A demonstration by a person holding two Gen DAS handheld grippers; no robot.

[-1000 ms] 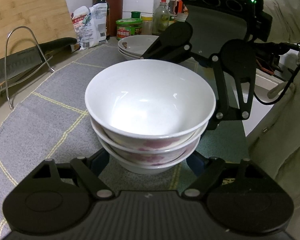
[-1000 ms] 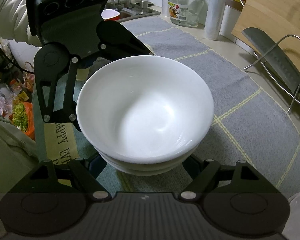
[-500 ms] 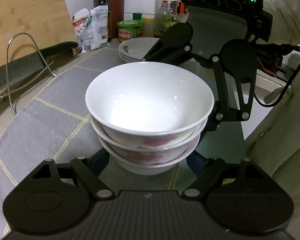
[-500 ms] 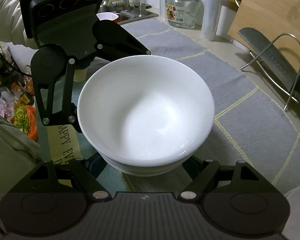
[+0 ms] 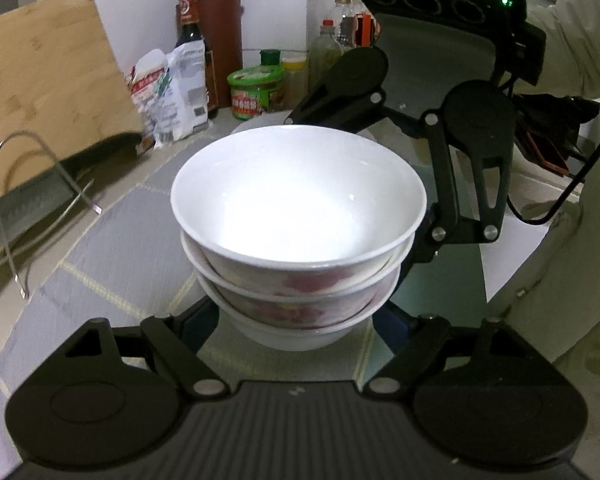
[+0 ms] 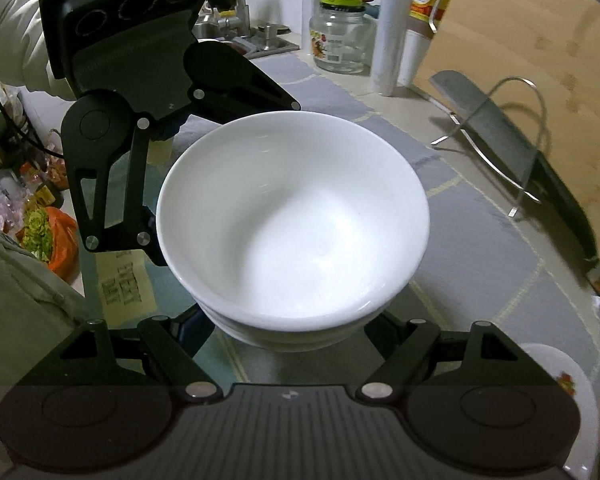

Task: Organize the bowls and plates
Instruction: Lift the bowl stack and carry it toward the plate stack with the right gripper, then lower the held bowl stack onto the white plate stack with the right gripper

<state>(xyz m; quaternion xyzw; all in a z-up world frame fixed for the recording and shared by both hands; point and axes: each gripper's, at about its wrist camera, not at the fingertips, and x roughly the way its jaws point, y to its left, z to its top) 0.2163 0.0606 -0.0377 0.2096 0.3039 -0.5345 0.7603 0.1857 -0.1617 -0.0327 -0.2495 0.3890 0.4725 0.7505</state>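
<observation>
Two handheld claws face each other across a stack of three bowls [image 5: 298, 236], one on each side. The left claw [image 5: 296, 322] has its two fingers spread wide around the lowest bowl; whether the pads press on the bowl is hidden beneath the stack, so I cannot tell if it is grasping. The right claw [image 6: 290, 326] is posed the same way from the opposite side, fingers splayed around the stack's base, its hold equally hidden. Each claw's black body shows in the other's camera, tilted down toward the bowls, held by an arm in a pale sleeve [image 5: 572, 36].

The top bowl is plain white inside; the two below carry pink flower patterns on their outer walls. The stack is above a grey mat [image 6: 496, 264] with thin yellow lines that covers the surface; contact with the mat cannot be seen.

On the left claw's side, a wooden cutting board [image 5: 44, 76] leans against the wall, with a wire rack [image 5: 16, 200] and a large knife [image 5: 24, 208] before it. Further back stand a dark sauce bottle [image 5: 190, 28], a crinkled packet [image 5: 170, 92] and a green-lidded tub [image 5: 256, 94]. From the right claw's view, a glass jar [image 6: 342, 34] stands near a sink [image 6: 260, 40], and the rim of a white plate [image 6: 568, 384] shows at the lower right.
</observation>
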